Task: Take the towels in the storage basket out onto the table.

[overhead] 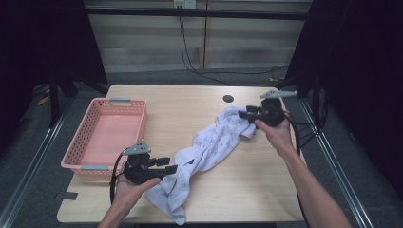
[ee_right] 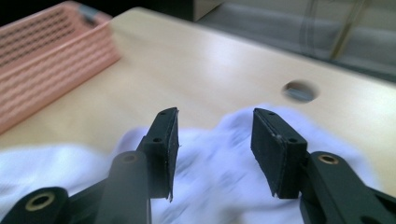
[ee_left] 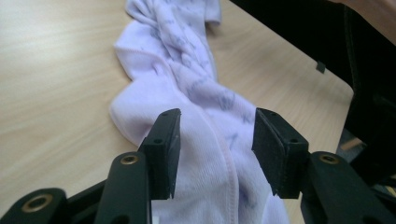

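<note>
A white cloth with a faint blue print [overhead: 209, 147] lies twisted in a long diagonal strip across the wooden table [overhead: 185, 104]. At its near end, my left gripper [overhead: 171, 165] stands open, held level by a hand. In the left gripper view the cloth [ee_left: 187, 79] runs between the parted jaws of that gripper [ee_left: 217, 135], and the pads do not press on it. At the far end, my right gripper [overhead: 244, 114] is open too. The right gripper view has this gripper [ee_right: 215, 135] just above the blurred cloth [ee_right: 215, 182].
A pink plastic basket [overhead: 90, 121] sits at the table's left side and is seen again in the right gripper view [ee_right: 46, 60]. A round cable hole [overhead: 228, 98] is in the tabletop near the far edge. Cables hang behind the table.
</note>
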